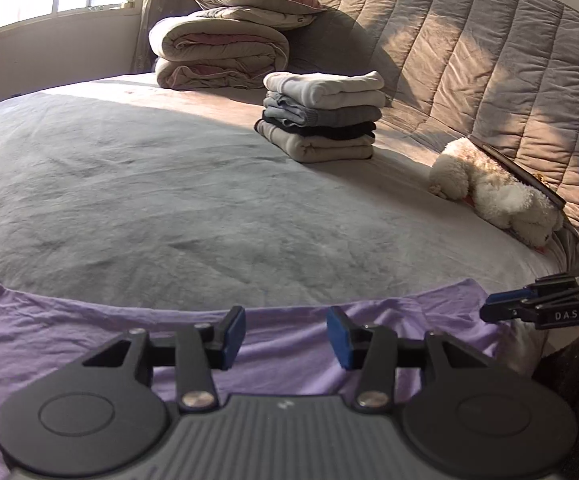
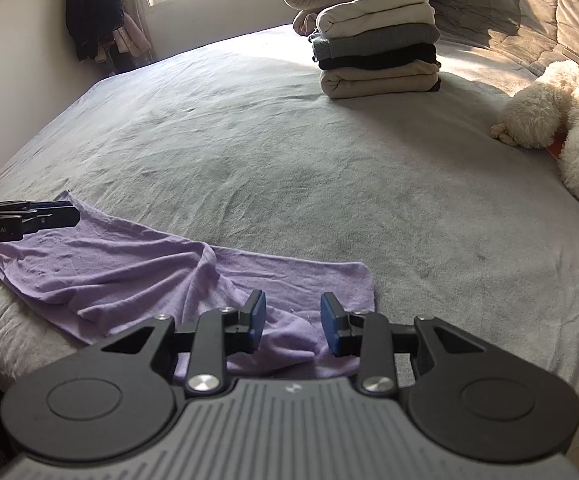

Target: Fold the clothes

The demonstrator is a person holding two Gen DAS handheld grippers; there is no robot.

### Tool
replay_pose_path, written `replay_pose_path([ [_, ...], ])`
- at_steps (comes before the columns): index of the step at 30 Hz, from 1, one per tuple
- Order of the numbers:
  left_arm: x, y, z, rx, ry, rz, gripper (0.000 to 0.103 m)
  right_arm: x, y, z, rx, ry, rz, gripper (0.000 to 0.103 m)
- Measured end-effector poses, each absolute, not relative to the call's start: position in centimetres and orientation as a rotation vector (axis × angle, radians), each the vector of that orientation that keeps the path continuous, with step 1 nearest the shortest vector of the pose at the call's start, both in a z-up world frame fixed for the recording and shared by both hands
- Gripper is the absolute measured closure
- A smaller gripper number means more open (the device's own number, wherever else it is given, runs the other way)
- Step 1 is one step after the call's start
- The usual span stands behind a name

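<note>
The lilac garment lies rumpled on the bed, at 6 o'clock from the folded stack. Left tool and right tool hover part-open, empty. Pinch separate edges, lift evenly, fold flat.

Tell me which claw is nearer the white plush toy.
Right. The right claw hovers over the purple garment's end on the plush toy's side; the left claw is over the garment's far end.

garment on bed front, clothes stack behind
</note>
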State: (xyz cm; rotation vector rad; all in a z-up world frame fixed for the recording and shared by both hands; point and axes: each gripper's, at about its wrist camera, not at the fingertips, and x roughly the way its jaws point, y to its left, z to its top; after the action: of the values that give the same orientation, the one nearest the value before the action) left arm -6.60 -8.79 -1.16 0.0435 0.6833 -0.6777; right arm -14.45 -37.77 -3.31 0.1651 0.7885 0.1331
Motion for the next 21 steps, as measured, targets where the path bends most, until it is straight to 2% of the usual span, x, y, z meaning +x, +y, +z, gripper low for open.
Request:
replay_pose_path([
  [4, -9.7, -13.0, -1.9, 0.051, 0.691, -0.808, 0.062, -14.4, -37.5, -4.3, 0.126, 0.807, 0.139, 0.069],
  [5, -10.3, -14.0, -2.0, 0.058, 0.690, -0.833, 0.062, -14.3, -37.3, -4.4, 0.113, 0.803, 0.143, 0.074],
  [6, -10.8, -15.0, -2.2, 0.071, 0.692, -0.848, 0.062, -14.3, -37.2, -4.3, 0.101, 0.795, 0.145, 0.091],
  [7, -11.1, -15.7, -2.3, 0.083, 0.691, -0.855, 0.062, -14.3, -37.2, -4.2, 0.090, 0.786, 0.146, 0.097],
  [14, -11.2, -17.3, -2.8, 0.097, 0.721, -0.867, 0.062, -14.2, -38.1, -2.7, 0.083, 0.710, 0.131, 0.098],
  [21, -11.5, -18.2, -3.5, 0.092, 0.748, -0.887, 0.061, -11.9, -39.2, -2.9, 0.090, 0.735, 0.114, 0.098],
])
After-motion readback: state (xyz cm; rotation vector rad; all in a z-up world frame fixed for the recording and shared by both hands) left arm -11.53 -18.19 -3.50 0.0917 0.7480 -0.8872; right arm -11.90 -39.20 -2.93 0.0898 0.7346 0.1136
